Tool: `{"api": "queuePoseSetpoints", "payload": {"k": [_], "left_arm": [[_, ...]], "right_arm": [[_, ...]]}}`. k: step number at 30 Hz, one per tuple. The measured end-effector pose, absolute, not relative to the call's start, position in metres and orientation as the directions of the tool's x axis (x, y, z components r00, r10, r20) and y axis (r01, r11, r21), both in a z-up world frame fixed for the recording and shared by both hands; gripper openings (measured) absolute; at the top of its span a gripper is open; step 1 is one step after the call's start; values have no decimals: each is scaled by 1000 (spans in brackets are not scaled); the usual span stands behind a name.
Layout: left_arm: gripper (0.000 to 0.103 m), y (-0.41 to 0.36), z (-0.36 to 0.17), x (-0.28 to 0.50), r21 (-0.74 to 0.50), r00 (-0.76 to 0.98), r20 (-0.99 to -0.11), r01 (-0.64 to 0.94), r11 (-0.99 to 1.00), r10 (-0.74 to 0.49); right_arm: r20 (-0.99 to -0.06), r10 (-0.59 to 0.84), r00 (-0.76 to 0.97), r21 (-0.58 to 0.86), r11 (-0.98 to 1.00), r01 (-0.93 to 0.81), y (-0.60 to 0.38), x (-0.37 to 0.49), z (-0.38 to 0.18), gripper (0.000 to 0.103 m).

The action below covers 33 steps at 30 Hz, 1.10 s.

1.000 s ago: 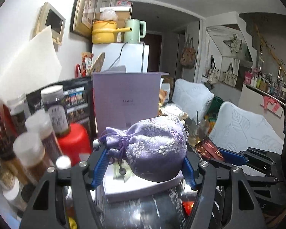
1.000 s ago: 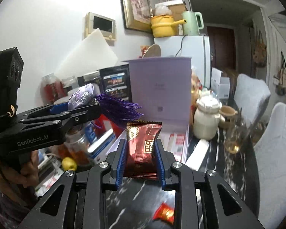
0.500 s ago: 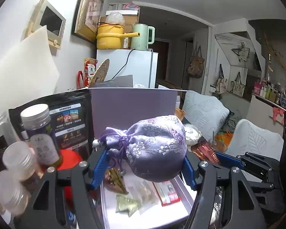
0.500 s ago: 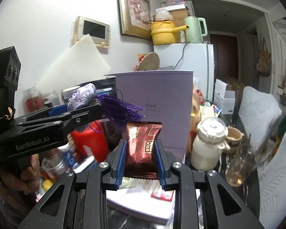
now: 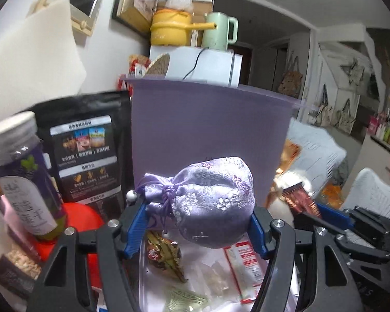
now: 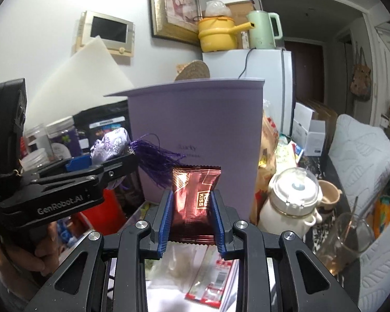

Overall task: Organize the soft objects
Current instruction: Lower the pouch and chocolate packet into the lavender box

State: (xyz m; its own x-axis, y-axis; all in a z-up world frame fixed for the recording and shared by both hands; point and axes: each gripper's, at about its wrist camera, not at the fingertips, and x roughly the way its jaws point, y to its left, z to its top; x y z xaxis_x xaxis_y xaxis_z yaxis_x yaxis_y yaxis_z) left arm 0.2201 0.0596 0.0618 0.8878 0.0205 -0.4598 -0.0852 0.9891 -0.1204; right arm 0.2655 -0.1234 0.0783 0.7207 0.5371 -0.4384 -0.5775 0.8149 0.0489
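Note:
My left gripper [image 5: 195,223] is shut on a purple brocade drawstring pouch [image 5: 210,202] and holds it above an open lilac box [image 5: 210,135] whose lid stands upright behind. The pouch and its tassel also show in the right wrist view [image 6: 111,145]. My right gripper [image 6: 192,215] is shut on a dark red snack packet [image 6: 195,200], held over the same box [image 6: 195,130]. The box tray [image 5: 156,286] holds several small wrapped sachets and a red-and-white packet [image 5: 244,265].
Jars [image 5: 26,182], a black pouch [image 5: 85,150] and a red lid [image 5: 80,221] crowd the left. A white teapot [image 6: 288,205], a glass [image 6: 351,239] and a mug [image 6: 327,192] stand right of the box. White cushioned chairs [image 6: 364,156] lie beyond.
Both grippers have moved forward toward the lilac box with their loads, and now hang over its open tray. Both grips are unchanged.

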Motion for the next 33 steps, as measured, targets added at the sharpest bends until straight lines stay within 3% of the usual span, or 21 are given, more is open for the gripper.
{"api": "queuePoseSetpoints", "payload": {"k": [11,25,33], "left_arm": [[66,55,16,253,-75,796,-604,-94,993,30],[66,49,-20,277,-54,694,-719,-70,996,10],[66,31,-36,290,13,638,-769,-30,999,29]], "right_arm": [[-555,493,671,73,832,-550,-113,299,48,29],[-664,476,577,157,843,-514,-116,329,17,29],[-710,404,577,84,862,-499,-106,329,-1,29]]}}
